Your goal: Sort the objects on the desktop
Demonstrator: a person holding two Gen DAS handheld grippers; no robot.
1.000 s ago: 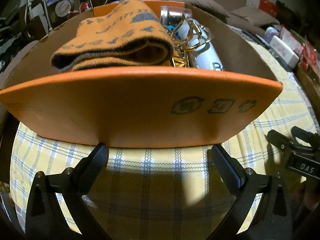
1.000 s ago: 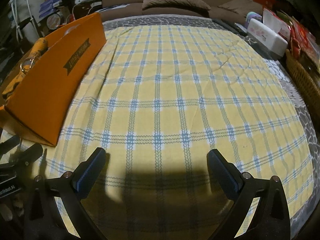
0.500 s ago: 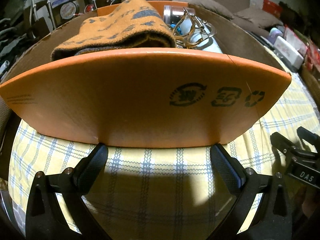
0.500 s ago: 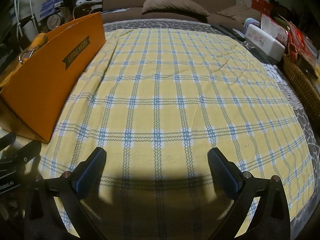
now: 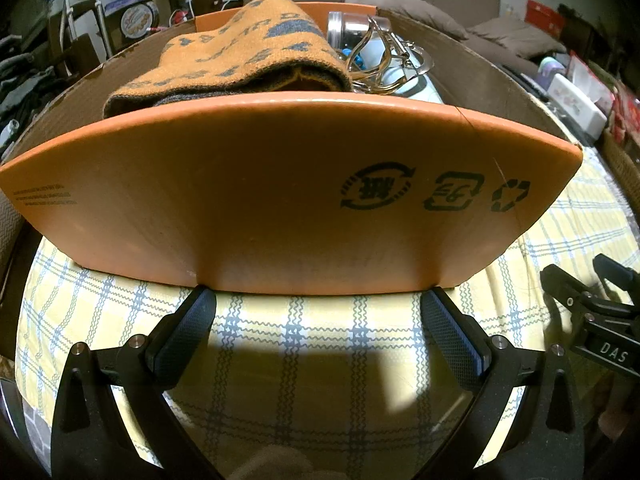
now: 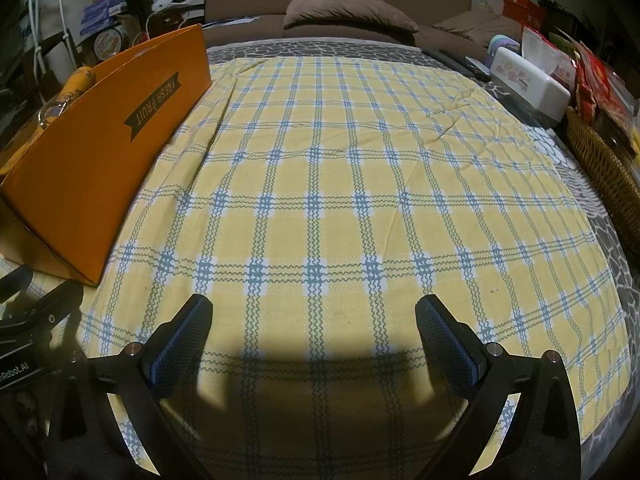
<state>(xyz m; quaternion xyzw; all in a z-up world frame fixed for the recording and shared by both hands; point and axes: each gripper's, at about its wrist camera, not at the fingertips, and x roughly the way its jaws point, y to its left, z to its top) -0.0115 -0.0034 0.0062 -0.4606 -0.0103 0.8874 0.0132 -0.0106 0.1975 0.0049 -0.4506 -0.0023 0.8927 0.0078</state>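
Observation:
An orange cardboard box [image 5: 280, 184] stands on the yellow plaid tablecloth [image 6: 340, 184], right in front of my left gripper [image 5: 318, 312]. It holds an orange and grey knitted cloth [image 5: 240, 52], a metal tin [image 5: 346, 26], gold-rimmed glasses [image 5: 384, 60] and a white bottle [image 5: 420, 84]. My left gripper is open and empty, its fingertips close to the box's near wall. My right gripper [image 6: 314, 320] is open and empty over bare cloth, with the box [image 6: 100, 152] to its left.
The other gripper shows at the right edge of the left wrist view [image 5: 592, 304] and at the left edge of the right wrist view [image 6: 28, 312]. A white case [image 6: 528, 80], a wicker basket [image 6: 604, 172] and packets line the right edge. A brown sofa [image 6: 340, 4] stands behind.
My left gripper has moved closer to the box's near wall and lower, so less of the contents shows. My right gripper has drifted slightly; both stay open.

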